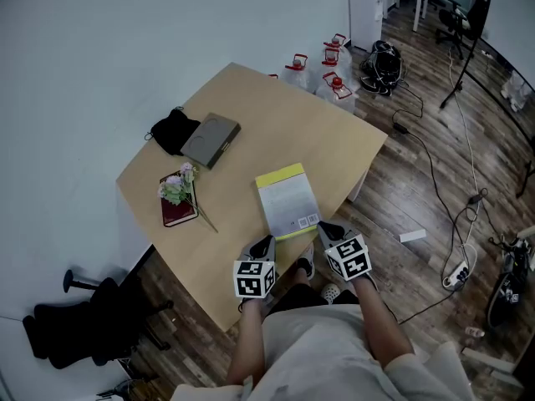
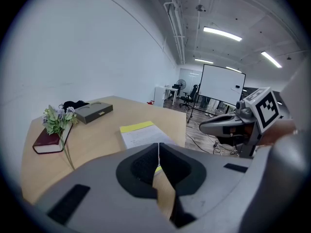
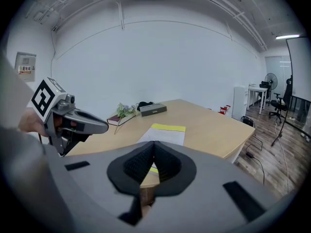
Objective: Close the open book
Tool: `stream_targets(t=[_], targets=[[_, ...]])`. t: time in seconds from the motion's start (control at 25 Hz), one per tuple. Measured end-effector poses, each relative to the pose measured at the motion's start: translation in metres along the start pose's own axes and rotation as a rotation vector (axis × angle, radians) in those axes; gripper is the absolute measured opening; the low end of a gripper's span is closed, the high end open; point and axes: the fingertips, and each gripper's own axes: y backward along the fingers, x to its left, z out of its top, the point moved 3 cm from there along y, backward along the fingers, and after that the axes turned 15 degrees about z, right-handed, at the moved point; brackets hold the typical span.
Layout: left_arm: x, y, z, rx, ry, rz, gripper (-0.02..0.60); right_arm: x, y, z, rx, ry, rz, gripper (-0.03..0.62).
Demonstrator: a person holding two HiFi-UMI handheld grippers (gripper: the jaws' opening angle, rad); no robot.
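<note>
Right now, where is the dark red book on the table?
In the head view the dark red book lies near the table's left edge, under a bunch of flowers, left of the yellow-edged book.

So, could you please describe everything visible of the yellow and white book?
The yellow and white book lies flat, apparently closed, on the wooden table near its front edge. Its white face carries fine print, a yellow band across the far end and small code squares at a near corner. The shut left gripper and right gripper sit at its near end; contact unclear.
</note>
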Motion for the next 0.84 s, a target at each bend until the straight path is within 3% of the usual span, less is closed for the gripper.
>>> stream_targets(t=[0.84], targets=[[-0.0036,0.0065,0.0003,-0.008,-0.001,0.005,0.023,0.0056,0.0055,0.0033,-0.01,0.018,0.018,0.008]])
